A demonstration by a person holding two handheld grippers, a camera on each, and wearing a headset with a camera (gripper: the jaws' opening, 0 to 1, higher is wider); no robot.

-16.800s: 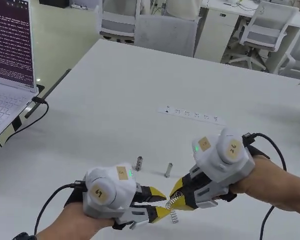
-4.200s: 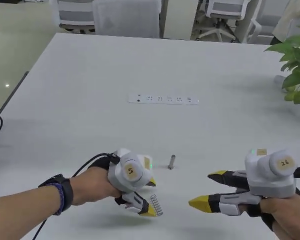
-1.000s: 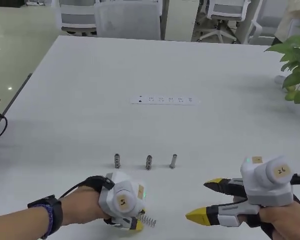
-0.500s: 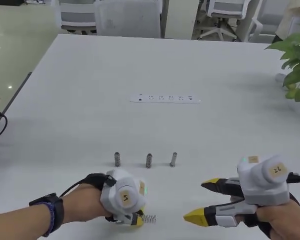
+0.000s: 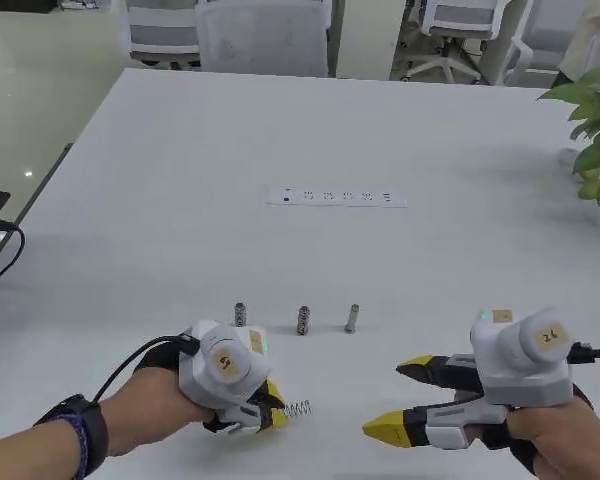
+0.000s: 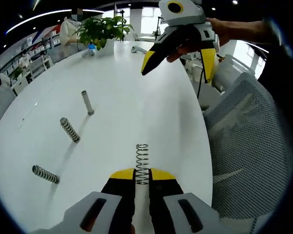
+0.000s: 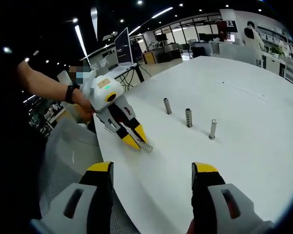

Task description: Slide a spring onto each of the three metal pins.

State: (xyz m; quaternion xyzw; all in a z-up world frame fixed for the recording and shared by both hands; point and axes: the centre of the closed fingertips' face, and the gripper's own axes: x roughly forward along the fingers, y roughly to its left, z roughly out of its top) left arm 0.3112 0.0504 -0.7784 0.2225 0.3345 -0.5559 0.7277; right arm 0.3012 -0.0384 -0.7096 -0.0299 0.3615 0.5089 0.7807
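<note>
Tabletop (image 5: 180,200) white, pins (image 5: 303,320), spring (image 5: 297,408), power strip (image 5: 336,197), chairs (image 5: 265,35)

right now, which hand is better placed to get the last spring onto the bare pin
Left. The left tool is shut on the spring, and the bare pin stands ahead of it. The right tool is open and holds nothing.

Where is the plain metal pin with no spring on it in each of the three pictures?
Head view: the bare pin stands at the right end of the row of three, slightly below centre.
Left gripper view: the bare pin is upper left, at the top end of the row.
Right gripper view: the bare pin is right of centre, at the row's right end.
Shared landmark: the spring-covered middle pin right beside it.
</note>
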